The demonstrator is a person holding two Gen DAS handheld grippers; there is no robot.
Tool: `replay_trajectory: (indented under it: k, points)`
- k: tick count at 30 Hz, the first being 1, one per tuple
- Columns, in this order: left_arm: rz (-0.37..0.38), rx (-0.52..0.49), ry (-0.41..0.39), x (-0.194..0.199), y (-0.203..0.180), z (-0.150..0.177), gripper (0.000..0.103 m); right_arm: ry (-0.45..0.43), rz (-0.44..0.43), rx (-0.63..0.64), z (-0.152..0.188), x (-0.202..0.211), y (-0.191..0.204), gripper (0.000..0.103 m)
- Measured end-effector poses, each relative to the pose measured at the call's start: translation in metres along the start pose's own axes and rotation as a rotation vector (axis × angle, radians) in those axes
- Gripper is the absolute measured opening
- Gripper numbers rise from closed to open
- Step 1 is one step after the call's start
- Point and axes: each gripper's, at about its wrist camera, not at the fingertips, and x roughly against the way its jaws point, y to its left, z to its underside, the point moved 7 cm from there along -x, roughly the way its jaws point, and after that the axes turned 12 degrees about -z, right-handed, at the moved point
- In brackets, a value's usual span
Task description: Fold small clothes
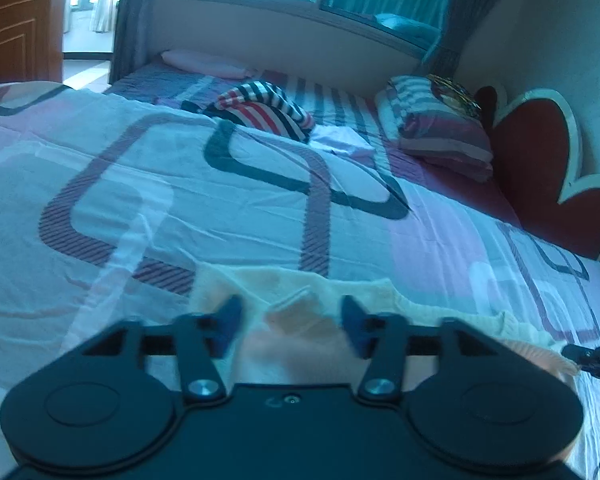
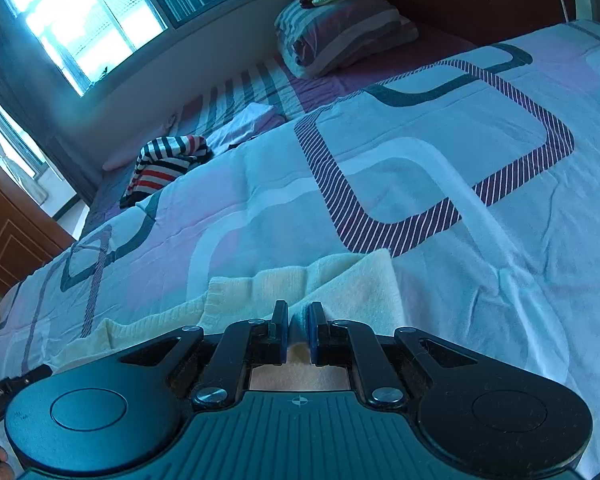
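The cream knit garment, lying on the patterned quilt, looks soft, light and floppy, best pinched at hems or corners: the right gripper clamps a fold, the left gripper stands open above it.

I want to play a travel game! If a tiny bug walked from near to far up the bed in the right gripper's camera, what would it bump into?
right gripper → cream garment → patterned quilt → striped garment → folded bedding → window
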Motion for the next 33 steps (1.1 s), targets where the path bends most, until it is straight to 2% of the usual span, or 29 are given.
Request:
replay_trajectory:
  k: [1,2,4,6,10,12,16,17,19,21,22,25,28,30,33]
  points:
    - [0.003,-0.001,-0.011,0.002,0.003,-0.002,0.065,-0.008,0.003,0.016,-0.002,0.002,0.0,0.021]
    - [0.008,-0.006,-0.013,0.003,0.006,-0.002,0.066,-0.017,0.012,0.03,-0.004,0.004,0.0,0.043]
    - [0.024,-0.03,0.0,0.003,0.008,-0.001,0.066,-0.049,0.021,0.056,-0.008,0.01,-0.003,0.06]
    - [0.039,-0.074,0.009,-0.002,0.007,0.003,0.065,-0.059,0.027,0.093,-0.012,0.012,-0.004,0.06]
    - [0.069,-0.111,0.045,-0.016,-0.001,0.009,0.057,-0.01,0.013,0.166,-0.007,0.003,-0.002,0.06]
    - [0.087,-0.124,0.051,-0.022,-0.007,0.011,0.05,0.001,0.015,0.216,-0.002,-0.002,0.001,0.058]
    - [0.097,-0.17,0.053,-0.028,-0.016,0.013,0.04,0.03,0.006,0.229,0.002,-0.016,-0.001,0.037]
    - [0.101,-0.178,0.053,-0.029,-0.018,0.014,0.036,0.036,0.01,0.235,0.001,-0.02,-0.002,0.037]
    - [0.111,-0.185,0.05,-0.03,-0.018,0.014,0.026,0.048,0.016,0.244,0.001,-0.024,-0.005,0.037]
    - [0.119,-0.186,0.048,-0.03,-0.018,0.014,0.008,0.064,-0.007,0.259,0.004,-0.026,-0.002,0.03]
    - [0.129,-0.184,0.05,-0.03,-0.018,0.015,0.007,0.08,-0.02,0.276,0.007,-0.027,0.001,0.022]
    - [0.145,-0.178,0.038,-0.028,-0.018,0.015,0.005,0.118,-0.037,0.315,0.01,-0.033,0.005,0.021]
    - [0.147,-0.166,0.01,-0.024,-0.017,0.011,0.003,0.12,-0.046,0.319,0.009,-0.035,0.005,0.003]
    - [0.15,-0.152,-0.016,-0.02,-0.016,0.007,0.003,0.107,-0.05,0.344,0.009,-0.032,0.008,0.003]
    - [0.157,-0.114,-0.058,-0.012,-0.012,-0.004,0.003,0.04,-0.037,0.364,0.004,-0.021,0.012,0.003]
